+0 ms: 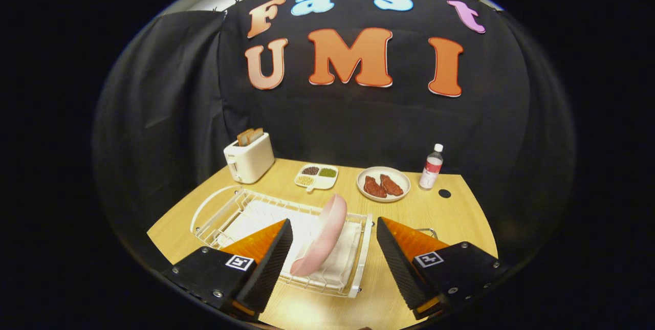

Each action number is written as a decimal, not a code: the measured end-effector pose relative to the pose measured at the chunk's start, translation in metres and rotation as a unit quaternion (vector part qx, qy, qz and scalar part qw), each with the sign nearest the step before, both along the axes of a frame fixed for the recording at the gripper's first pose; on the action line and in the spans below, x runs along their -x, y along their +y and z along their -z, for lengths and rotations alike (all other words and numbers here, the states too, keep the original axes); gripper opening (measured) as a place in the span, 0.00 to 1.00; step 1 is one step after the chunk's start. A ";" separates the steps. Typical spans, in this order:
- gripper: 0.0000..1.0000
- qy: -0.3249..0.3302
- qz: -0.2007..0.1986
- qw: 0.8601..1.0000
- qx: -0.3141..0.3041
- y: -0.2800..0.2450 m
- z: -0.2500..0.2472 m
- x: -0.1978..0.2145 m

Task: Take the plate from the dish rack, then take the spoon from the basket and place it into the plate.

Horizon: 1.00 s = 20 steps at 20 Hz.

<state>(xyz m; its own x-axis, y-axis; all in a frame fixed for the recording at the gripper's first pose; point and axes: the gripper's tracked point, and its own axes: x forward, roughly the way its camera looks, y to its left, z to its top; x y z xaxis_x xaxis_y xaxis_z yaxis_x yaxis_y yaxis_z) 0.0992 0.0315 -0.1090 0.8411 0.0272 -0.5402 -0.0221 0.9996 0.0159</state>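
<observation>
On the left at the back of the wooden table (450,217) stands a white toaster (249,157) with bread in its slots, well away from the work. In front of it lies the white wire dish rack (225,212) with a white cloth inside. The pink plate (321,235) stands on its edge in the right part of the rack, leaning, just ahead of the gripper (335,240) and between the lines of its two fingers. The fingers are spread wide and hold nothing; the left finger (274,261) is already close to the plate's lower rim.

I think the main risk is here: if the fingers close on the curved rim at a bad angle, the plate may slip, or it may catch on the wires and drag the rack along the table.

Behind the rack are a small divided dish (316,176) with beans and a round plate with meat (383,184); a wide lifting movement could hit them. On the right a bottle (432,167) stands upright and would fall easily. At the right finger a small wire piece (427,231) shows; I cannot tell if it is the basket.
</observation>
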 end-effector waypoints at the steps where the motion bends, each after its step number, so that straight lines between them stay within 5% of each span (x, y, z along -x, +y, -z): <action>1: 0.98 0.018 -0.004 1.000 0.003 0.002 0.006 -0.002; 7: 0.96 0.088 -0.030 0.995 0.018 0.019 0.030 -0.012; 14: 0.92 0.152 0.000 0.988 0.006 0.008 0.058 -0.037; 20: 0.74 0.224 0.020 0.974 0.000 0.005 0.077 -0.064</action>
<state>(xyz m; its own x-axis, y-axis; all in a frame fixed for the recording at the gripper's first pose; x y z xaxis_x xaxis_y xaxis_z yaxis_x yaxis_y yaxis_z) 0.1631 0.0368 -0.1864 0.5219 -0.0002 -0.8530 0.0255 0.9996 0.0154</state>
